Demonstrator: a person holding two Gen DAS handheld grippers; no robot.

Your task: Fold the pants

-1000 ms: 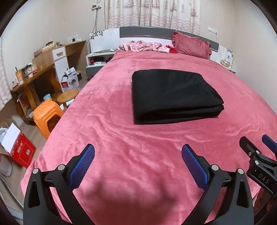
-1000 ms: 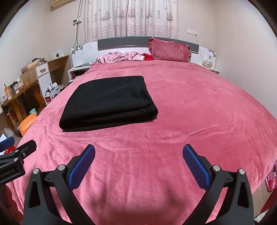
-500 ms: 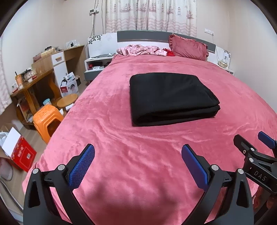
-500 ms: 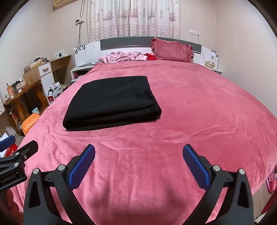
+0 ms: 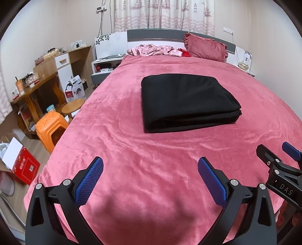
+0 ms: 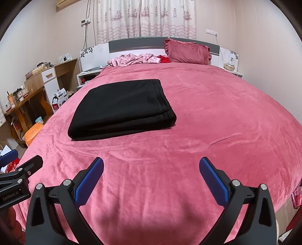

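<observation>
Pulled back a little from the bed (image 5: 132, 132) over the last second, both views: more of the room in frame, folded pants (image 5: 188, 101) lower and nearer the middle of the left wrist view than before. Otherwise unchanged, nothing on the cover shifted.

Covered in a pink plush blanket, lightly wrinkled toward the near edge. Headed by a grey and white headboard (image 6: 143, 44), patterned curtains (image 6: 147, 17) behind it. Flanked on the left side by a wooden desk (image 5: 34, 90) with clutter on top.

Lying flat on the blanket, black, folded into a thick rectangle, layered edges facing the cameras: pants, well apart from both grippers and touched by neither. Seen left of centre in the right wrist view (image 6: 120, 111).

Propped against the headboard: a red ruffled pillow (image 5: 205, 48), with a crumpled pink floral garment (image 5: 152, 50) just beside it.

On the floor beside the bed: an orange plastic stool (image 5: 50, 128), a round wooden stool (image 5: 72, 105) behind it, a red box (image 5: 22, 167) nearer the camera.

Held low over the near edge of the blanket: left gripper (image 5: 150, 179), blue pads spread wide, nothing between them. Same for the right gripper (image 6: 151, 179), spread wide and empty, also visible at the right margin of the left wrist view (image 5: 279, 160).
</observation>
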